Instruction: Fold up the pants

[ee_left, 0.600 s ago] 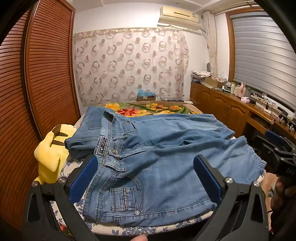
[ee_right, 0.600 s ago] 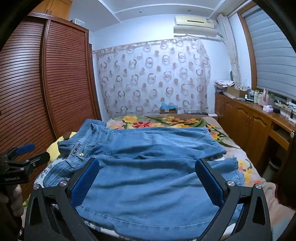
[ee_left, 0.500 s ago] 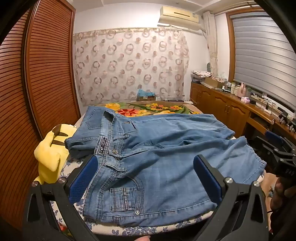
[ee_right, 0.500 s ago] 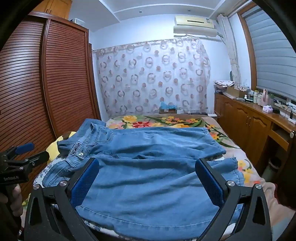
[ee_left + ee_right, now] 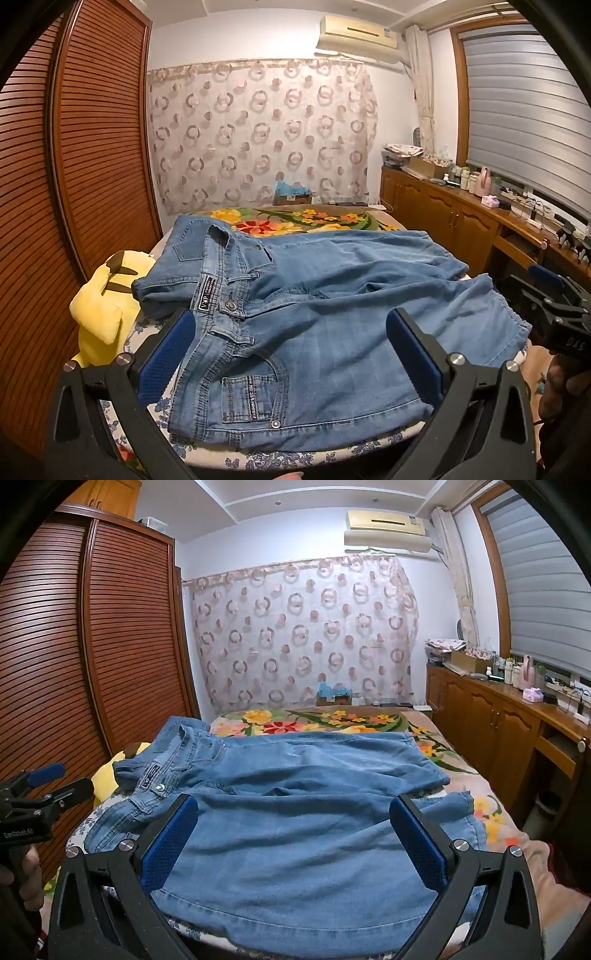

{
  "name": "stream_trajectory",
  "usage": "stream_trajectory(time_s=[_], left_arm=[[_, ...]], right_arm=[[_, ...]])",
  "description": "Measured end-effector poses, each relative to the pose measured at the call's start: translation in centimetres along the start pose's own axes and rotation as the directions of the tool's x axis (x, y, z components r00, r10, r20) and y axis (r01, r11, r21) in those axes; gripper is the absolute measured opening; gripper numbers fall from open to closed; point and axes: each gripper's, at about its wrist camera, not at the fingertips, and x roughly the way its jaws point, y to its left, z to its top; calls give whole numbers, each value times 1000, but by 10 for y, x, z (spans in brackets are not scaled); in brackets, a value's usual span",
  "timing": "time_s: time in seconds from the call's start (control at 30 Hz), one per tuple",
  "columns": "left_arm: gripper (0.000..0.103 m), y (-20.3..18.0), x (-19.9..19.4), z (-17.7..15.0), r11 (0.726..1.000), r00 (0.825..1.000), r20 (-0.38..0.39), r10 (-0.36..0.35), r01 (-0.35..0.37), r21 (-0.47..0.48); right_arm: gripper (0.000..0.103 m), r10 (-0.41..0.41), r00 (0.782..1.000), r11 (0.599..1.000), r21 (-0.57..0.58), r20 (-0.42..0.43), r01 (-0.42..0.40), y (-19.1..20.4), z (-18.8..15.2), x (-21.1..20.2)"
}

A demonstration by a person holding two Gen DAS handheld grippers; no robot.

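Light blue jeans [image 5: 332, 314] lie spread across the bed, waistband to the left, legs running right; they also show in the right wrist view [image 5: 295, 812]. My left gripper [image 5: 290, 354] is open and empty, held above the waistband and pocket end. My right gripper [image 5: 293, 842] is open and empty, held above the leg end near the hems. Each gripper shows at the other view's edge: the right one [image 5: 554, 302] and the left one [image 5: 40, 790].
The bed [image 5: 295, 221] has a floral cover. A yellow plush toy [image 5: 103, 310] lies at its left edge beside a slatted wooden wardrobe [image 5: 74, 184]. A wooden cabinet counter [image 5: 517, 716] with small items runs along the right wall.
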Motion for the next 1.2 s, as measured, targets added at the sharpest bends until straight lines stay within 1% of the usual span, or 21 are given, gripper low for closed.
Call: stream_trajectory(time_s=[1.2], left_arm=[[103, -1, -4, 4, 1000, 1000, 14, 1, -1, 4]], right_arm=[[103, 3, 1000, 1000, 5, 10, -3, 0, 0, -3]])
